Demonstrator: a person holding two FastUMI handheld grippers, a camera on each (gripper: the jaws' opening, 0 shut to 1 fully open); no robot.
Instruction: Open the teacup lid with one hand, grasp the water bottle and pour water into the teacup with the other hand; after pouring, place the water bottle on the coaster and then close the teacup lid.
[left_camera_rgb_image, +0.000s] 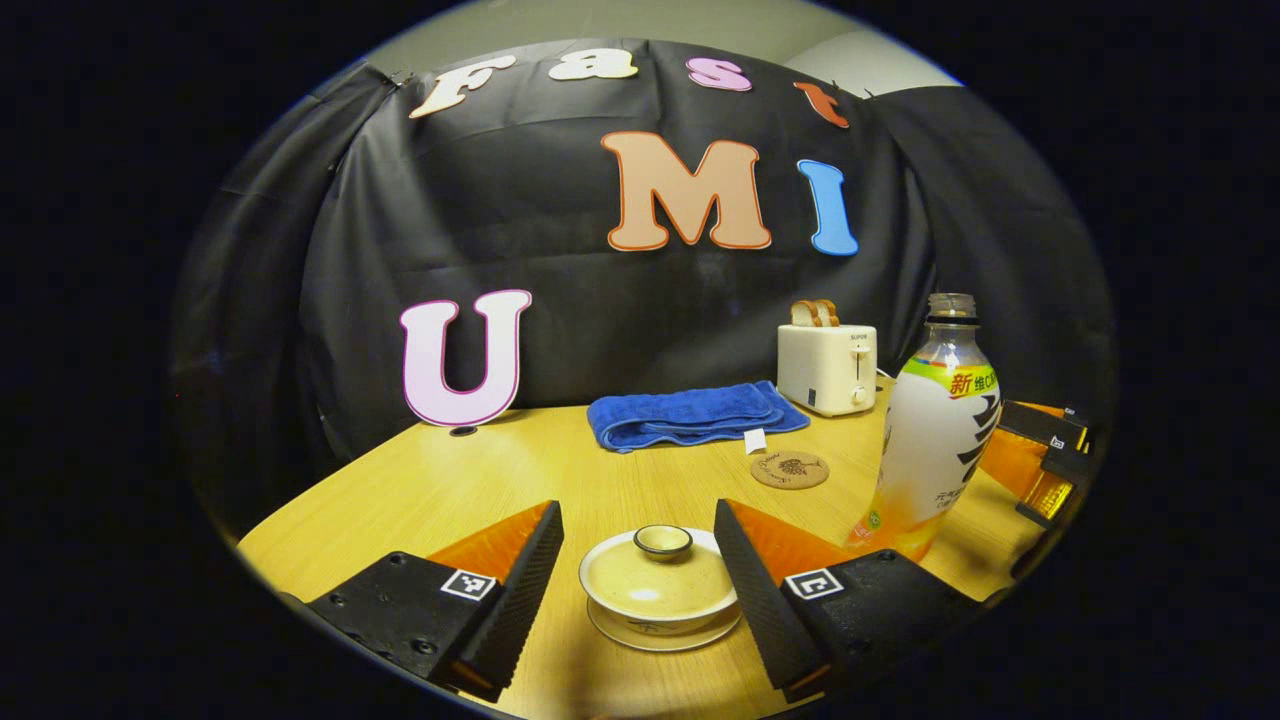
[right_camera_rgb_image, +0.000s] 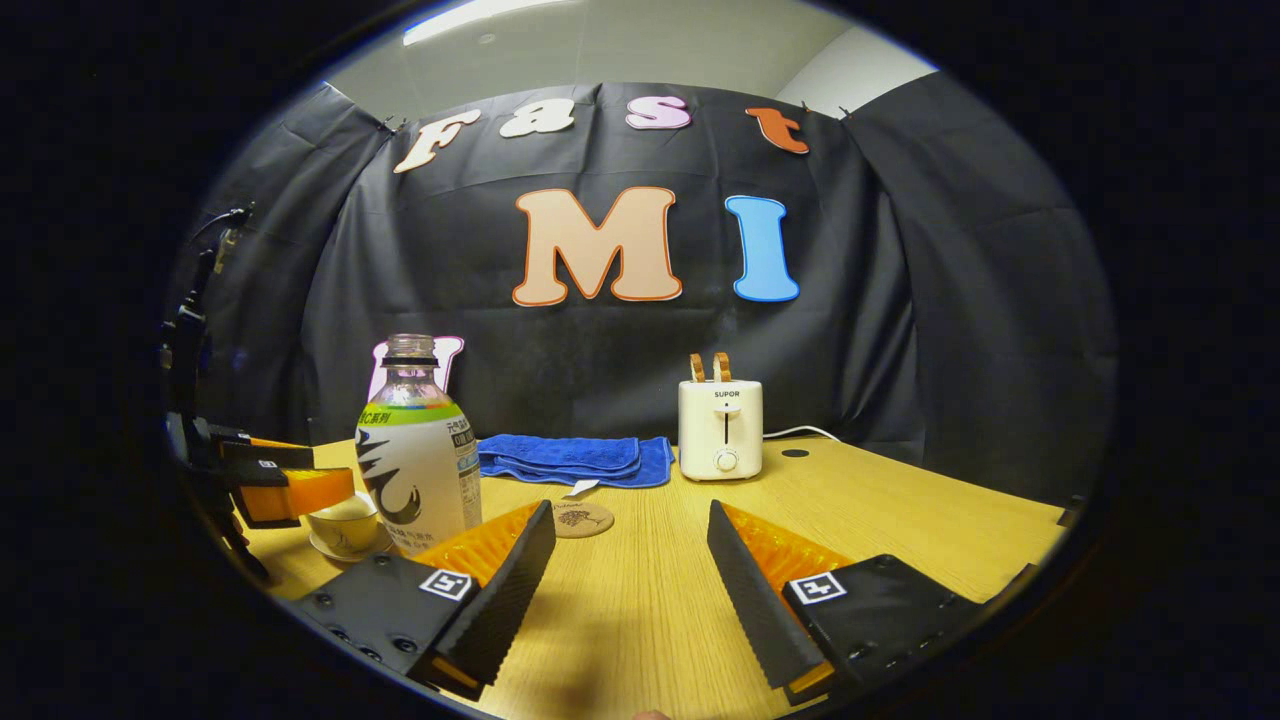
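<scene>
Glazed ceramic, the lid (left_camera_rgb_image: 660, 575) sits on the teacup (left_camera_rgb_image: 658, 612) between the left gripper (left_camera_rgb_image: 638, 585)'s wide-open fingers; likely slick and fragile, best pinched by its knob (left_camera_rgb_image: 663, 541). The bottle (right_camera_rgb_image: 418, 458) stands beside the right gripper (right_camera_rgb_image: 630, 580), also open, empty.

Table (left_camera_rgb_image: 470, 480): pale wood grain, smooth, low sheen. Teacup lid (left_camera_rgb_image: 660, 575): glazed ceramic, cream, speckled, slight gloss; the saucer (left_camera_rgb_image: 660, 632) under it has the same glaze. Water bottle (left_camera_rgb_image: 935, 440): clear glossy plastic, shiny printed wrap label. Coaster (left_camera_rgb_image: 789, 469): matt, looks like wood or cork, dark printed motif. Towel (left_camera_rgb_image: 690, 414): blue terry cloth, fuzzy nap. Toaster (right_camera_rgb_image: 720, 428): smooth cream plastic, satin finish. Left gripper fingers (left_camera_rgb_image: 525, 585): ribbed inner faces, matt.
</scene>
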